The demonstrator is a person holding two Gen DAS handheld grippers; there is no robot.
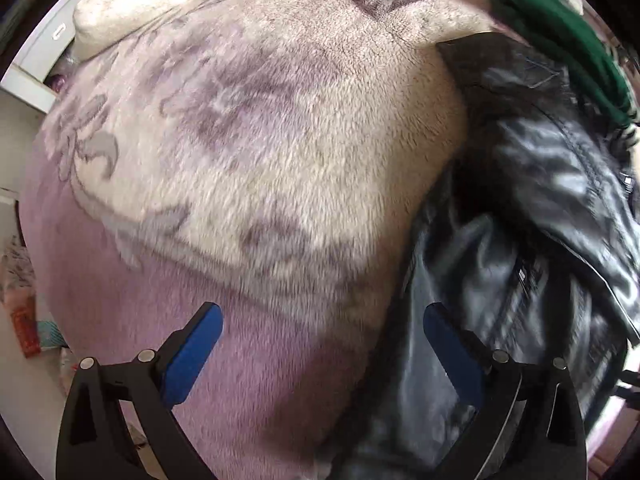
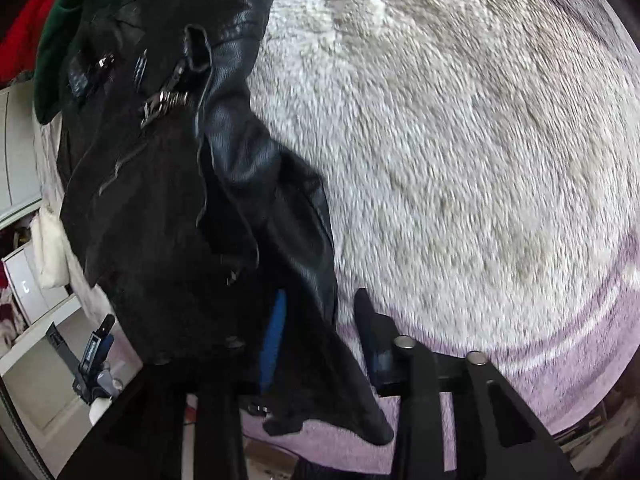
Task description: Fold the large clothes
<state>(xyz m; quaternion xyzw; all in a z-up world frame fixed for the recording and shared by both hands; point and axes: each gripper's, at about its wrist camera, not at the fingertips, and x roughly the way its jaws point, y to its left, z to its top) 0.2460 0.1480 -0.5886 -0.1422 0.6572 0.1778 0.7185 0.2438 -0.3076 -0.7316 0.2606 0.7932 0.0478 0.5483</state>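
The blanket (image 1: 248, 168) covers the bed and carries all garments. In the left wrist view, the leather jacket (image 1: 540, 248) lies along the right edge of the blanket, with the knit garment (image 1: 560, 40) behind it at the far right corner. In the right wrist view, the jacket lies toward the left edge of the blanket, the knit garment beyond it at the far left corner. Cabinets (image 2: 20, 152) stand off the left edge
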